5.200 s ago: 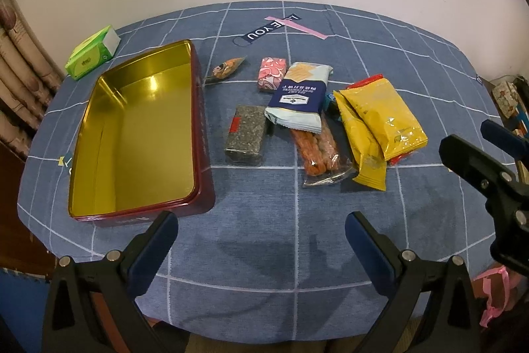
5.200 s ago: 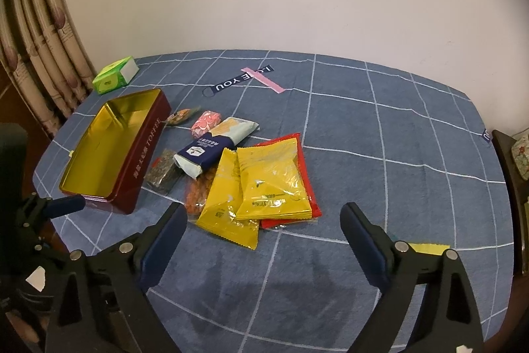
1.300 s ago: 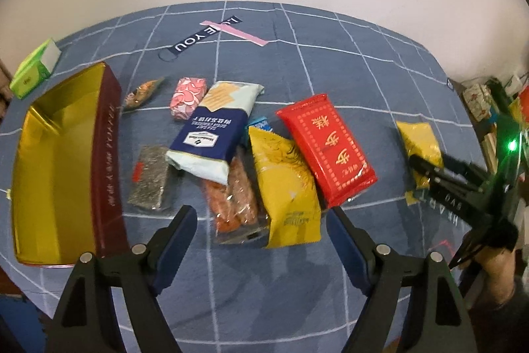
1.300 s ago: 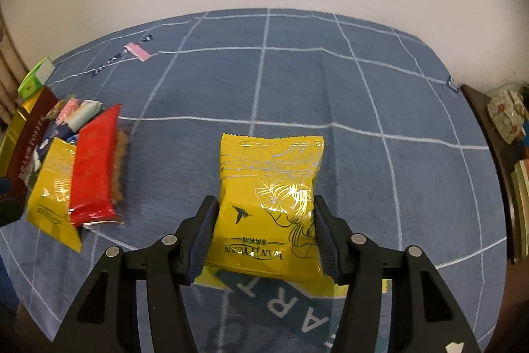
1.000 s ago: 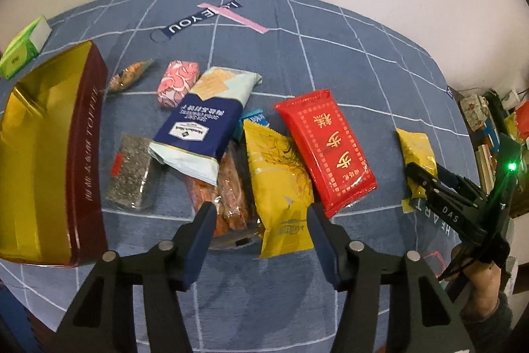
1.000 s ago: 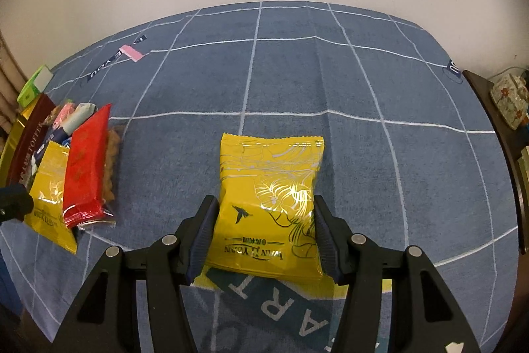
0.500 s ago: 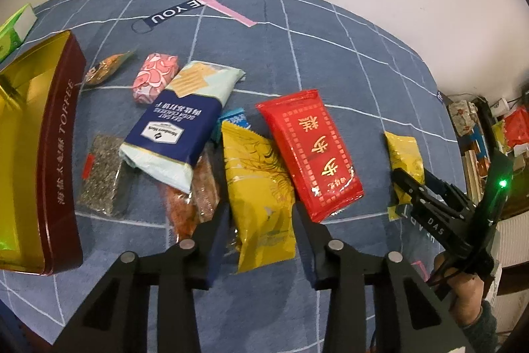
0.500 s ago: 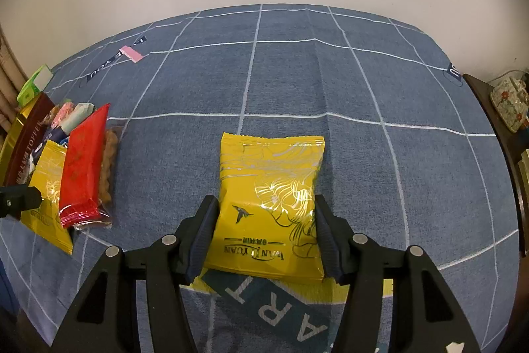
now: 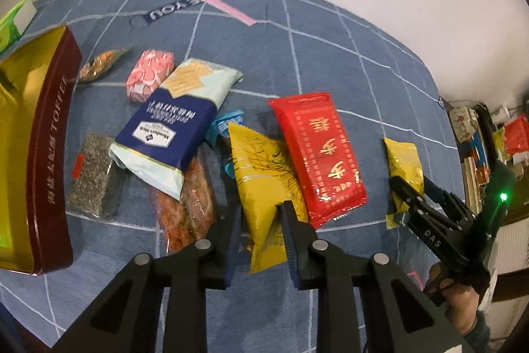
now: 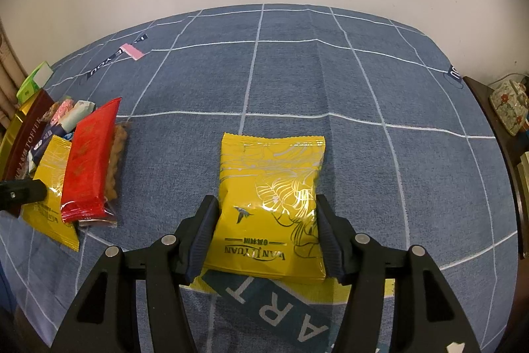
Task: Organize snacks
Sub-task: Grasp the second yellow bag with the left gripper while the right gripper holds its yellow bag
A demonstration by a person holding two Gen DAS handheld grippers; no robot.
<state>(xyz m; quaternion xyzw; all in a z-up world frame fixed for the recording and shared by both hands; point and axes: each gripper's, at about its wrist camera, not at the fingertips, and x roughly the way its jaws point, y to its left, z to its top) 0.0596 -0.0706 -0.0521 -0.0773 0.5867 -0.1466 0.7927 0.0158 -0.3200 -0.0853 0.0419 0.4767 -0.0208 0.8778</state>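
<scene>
A yellow snack packet (image 9: 261, 161) lies in the pile beside a red packet (image 9: 317, 151). My left gripper (image 9: 261, 209) straddles its near end; the jaws are closing and the pads pinch the foil. To the left stands the open gold-lined toffee tin (image 9: 53, 138). A second yellow packet (image 10: 271, 187) rests on the blue cloth, apart from the pile. My right gripper (image 10: 264, 200) has a pad against each side of it. In the left wrist view that right gripper (image 9: 411, 184) shows at the far right, with a hand behind it.
Around the pile lie a blue-and-white packet (image 9: 175, 128), a pink sweet (image 9: 150, 80), a clear bag of orange snacks (image 9: 185, 214), a dark seed bar (image 9: 92, 177) and a small orange sweet (image 9: 99, 66). A green box (image 9: 13, 22) and a key strap (image 9: 185, 7) sit further back. Cluttered shelves (image 9: 479, 138) stand beyond the right edge.
The left gripper's fingers have drawn together from wide apart onto the yellow packet in the pile, and its view has closed in slightly. The right gripper and its packet have stayed put.
</scene>
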